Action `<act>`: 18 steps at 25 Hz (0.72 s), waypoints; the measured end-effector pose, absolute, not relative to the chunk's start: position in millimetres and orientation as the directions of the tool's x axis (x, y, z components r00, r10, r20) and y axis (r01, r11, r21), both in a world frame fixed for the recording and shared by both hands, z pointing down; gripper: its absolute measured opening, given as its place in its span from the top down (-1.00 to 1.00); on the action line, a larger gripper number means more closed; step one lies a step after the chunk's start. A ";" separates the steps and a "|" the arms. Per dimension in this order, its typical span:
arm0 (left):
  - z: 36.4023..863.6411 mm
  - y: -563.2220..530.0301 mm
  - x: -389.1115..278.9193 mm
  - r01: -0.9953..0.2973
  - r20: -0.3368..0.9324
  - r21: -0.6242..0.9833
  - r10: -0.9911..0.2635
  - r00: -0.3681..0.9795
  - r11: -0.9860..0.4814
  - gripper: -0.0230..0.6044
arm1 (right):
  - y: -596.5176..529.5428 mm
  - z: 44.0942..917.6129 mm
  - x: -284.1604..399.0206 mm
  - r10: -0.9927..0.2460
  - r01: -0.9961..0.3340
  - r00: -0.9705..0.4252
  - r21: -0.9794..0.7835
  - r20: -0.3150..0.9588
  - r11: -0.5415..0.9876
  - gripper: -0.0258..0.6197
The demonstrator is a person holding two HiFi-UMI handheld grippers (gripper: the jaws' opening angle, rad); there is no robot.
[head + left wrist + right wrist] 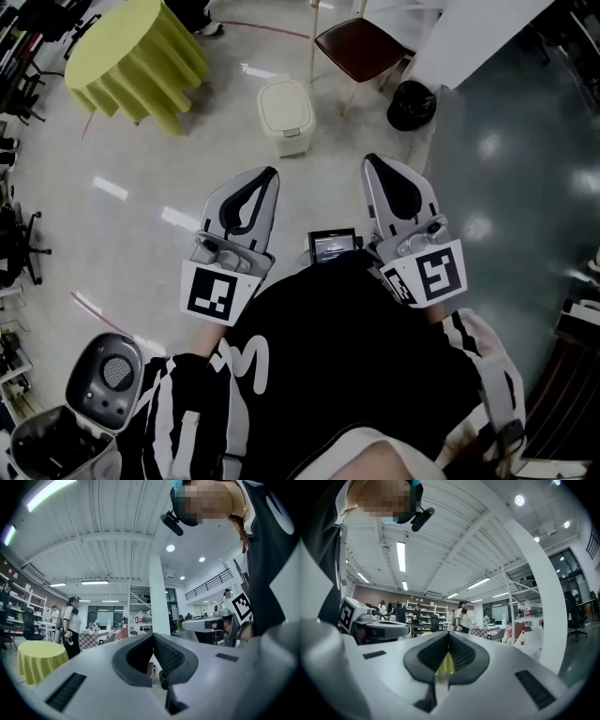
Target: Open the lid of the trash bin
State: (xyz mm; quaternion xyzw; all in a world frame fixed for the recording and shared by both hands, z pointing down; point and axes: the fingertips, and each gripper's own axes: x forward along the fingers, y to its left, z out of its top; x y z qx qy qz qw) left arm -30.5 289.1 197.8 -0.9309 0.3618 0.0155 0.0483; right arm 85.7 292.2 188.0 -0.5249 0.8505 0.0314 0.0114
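Note:
A cream trash bin [286, 114] stands on the floor ahead of me with its lid down. Both grippers are held at waist height, well short of it, pointing toward it. My left gripper [272, 172] is shut with nothing in it; its jaws meet at the tip in the left gripper view [153, 635]. My right gripper [369, 160] is likewise shut and empty, its tips touching in the right gripper view [449, 633]. Neither gripper view shows the bin. A grey trash bin [56, 441] at the lower left stands with its lid [105, 379] raised.
A round table with a yellow-green cloth [141, 58] stands at the far left. A chair with a brown seat [361, 45] and a black bag [412, 104] sit right of the cream bin, next to a white panel [478, 33]. People stand far off in the gripper views.

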 end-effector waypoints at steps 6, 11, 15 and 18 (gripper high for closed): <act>198.2 266.1 -13.6 -0.682 -0.057 -0.070 -0.680 0.731 -0.728 0.90 | 267.0 190.5 97.4 -0.878 -0.879 -0.477 0.032 -0.047 0.476 0.89; 198.4 239.2 9.5 -0.683 -0.049 -0.067 -0.682 0.730 -0.727 0.90 | 236.5 192.5 115.4 -0.866 -0.867 -0.498 0.024 -0.038 0.498 0.89; 198.4 237.1 10.9 -0.692 -0.048 -0.064 -0.690 0.722 -0.719 0.90 | 233.4 192.7 116.8 -0.859 -0.860 -0.510 0.025 -0.038 0.509 0.89; 199.0 230.2 14.3 -0.700 -0.054 -0.060 -0.698 0.715 -0.712 0.90 | 224.4 196.3 119.9 -0.852 -0.853 -0.523 0.026 -0.031 0.522 0.89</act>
